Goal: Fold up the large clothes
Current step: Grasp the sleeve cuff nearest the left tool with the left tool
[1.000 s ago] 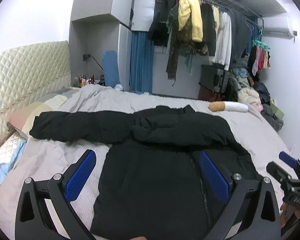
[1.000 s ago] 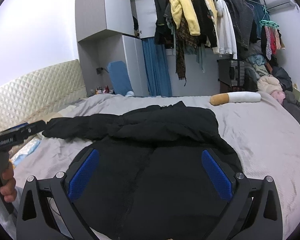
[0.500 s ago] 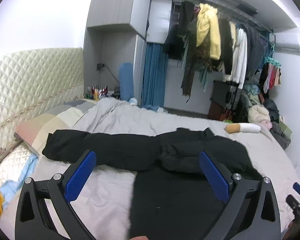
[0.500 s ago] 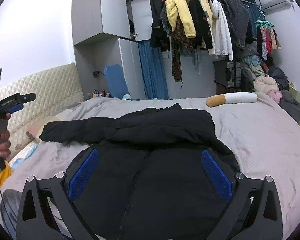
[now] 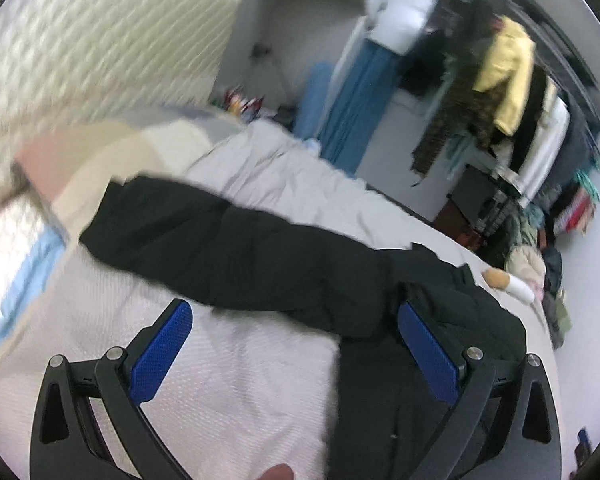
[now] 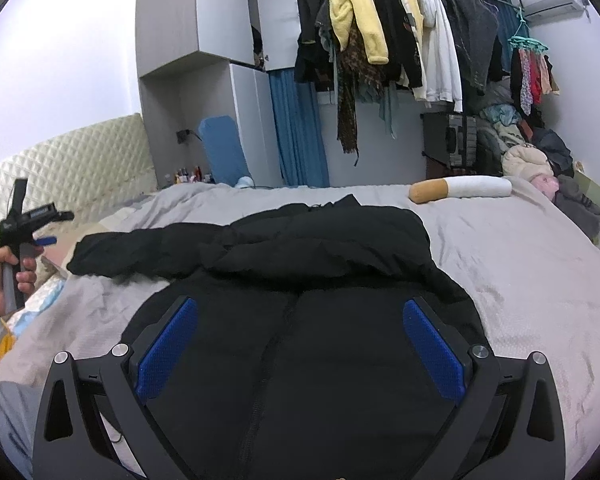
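Note:
A large black padded jacket (image 6: pixel 300 320) lies flat on the grey bed, zip up the middle. One sleeve is folded across the chest and the other sleeve (image 5: pixel 220 248) stretches out to the left toward the pillows. My left gripper (image 5: pixel 296 316) is open and empty, held above the bed near the outstretched sleeve; it also shows at the far left of the right wrist view (image 6: pixel 44 227). My right gripper (image 6: pixel 300 312) is open and empty above the jacket's lower body.
The grey bedspread (image 6: pixel 520 264) surrounds the jacket. A cigarette-shaped pillow (image 6: pixel 460 189) lies at the far right. A quilted headboard (image 6: pixel 68 168) and pillows (image 5: pixel 80 156) are on the left. A clothes rack (image 6: pixel 400 40) and a heap of clothes (image 6: pixel 540 168) stand behind the bed.
My left gripper has swung left and tilted, from over the jacket's body toward the outstretched sleeve; its view is blurred by motion. My right gripper has barely moved.

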`<state>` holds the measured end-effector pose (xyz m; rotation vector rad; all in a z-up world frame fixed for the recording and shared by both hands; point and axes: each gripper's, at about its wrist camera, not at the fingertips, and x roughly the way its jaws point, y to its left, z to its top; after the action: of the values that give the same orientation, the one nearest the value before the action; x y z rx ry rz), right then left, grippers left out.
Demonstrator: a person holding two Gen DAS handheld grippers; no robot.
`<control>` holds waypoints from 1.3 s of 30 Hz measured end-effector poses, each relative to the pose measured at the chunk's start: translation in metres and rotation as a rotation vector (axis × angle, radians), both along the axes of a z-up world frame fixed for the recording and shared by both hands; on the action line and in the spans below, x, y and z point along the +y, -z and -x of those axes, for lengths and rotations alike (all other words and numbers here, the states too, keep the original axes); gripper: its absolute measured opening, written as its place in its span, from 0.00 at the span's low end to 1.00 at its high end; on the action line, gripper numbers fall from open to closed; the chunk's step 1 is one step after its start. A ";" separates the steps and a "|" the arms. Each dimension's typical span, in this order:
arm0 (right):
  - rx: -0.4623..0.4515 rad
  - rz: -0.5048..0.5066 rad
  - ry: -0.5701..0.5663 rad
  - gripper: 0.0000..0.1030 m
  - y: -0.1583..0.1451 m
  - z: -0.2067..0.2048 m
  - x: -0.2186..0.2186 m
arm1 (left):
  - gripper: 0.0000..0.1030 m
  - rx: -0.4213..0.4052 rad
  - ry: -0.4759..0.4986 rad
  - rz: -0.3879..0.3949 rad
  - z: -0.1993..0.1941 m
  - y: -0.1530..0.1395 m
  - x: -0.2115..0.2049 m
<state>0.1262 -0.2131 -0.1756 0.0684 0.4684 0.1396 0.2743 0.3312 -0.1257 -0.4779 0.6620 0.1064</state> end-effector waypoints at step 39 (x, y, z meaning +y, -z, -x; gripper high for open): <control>0.204 0.039 0.074 1.00 0.040 -0.088 0.036 | 0.13 -0.121 -0.312 0.297 -0.111 0.148 0.190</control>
<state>0.2145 -0.1769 -0.2154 0.0621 0.6707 0.0509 0.3851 0.5207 -0.2737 -0.8664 0.4818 0.2735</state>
